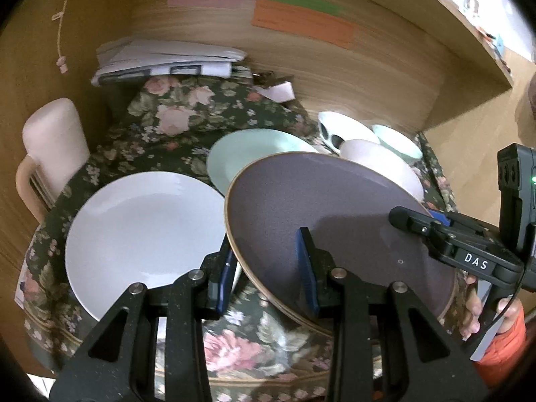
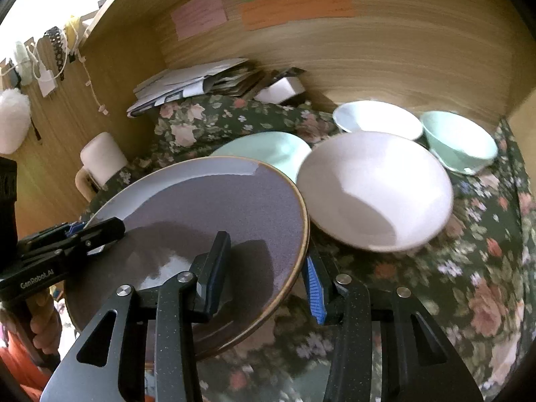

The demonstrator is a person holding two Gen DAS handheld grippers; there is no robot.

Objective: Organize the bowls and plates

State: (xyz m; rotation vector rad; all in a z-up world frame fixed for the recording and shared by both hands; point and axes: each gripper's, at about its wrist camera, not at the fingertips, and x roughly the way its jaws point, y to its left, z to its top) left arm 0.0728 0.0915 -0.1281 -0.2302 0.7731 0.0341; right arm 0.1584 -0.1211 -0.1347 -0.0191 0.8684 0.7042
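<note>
Both grippers clamp the round grey-purple ceramic plate with a brown rim (image 1: pixel 335 207), the left gripper (image 1: pixel 268 274) at its left edge and the right gripper (image 2: pixel 264 278) at its right edge, holding it tilted above the floral-clothed tabletop (image 2: pixel 469 268). Left of this plate lies a flat white plate (image 1: pixel 144 227). Behind it sit a pale mint plate (image 1: pixel 248 154) and a white round bowl (image 2: pixel 375 191); farther back stand another white bowl (image 2: pixel 378 120) and a mint-green bowl (image 2: pixel 459 140).

The big plate (image 1: pixel 335 221) is up off the tabletop (image 1: pixel 234 341), tilted, with a gripper on each side edge. Left of it lies a flat plate (image 1: pixel 144 234). Behind it sits another plate (image 1: pixel 248 154). Three bowls (image 2: pixel 375 191) stand at the back right.
</note>
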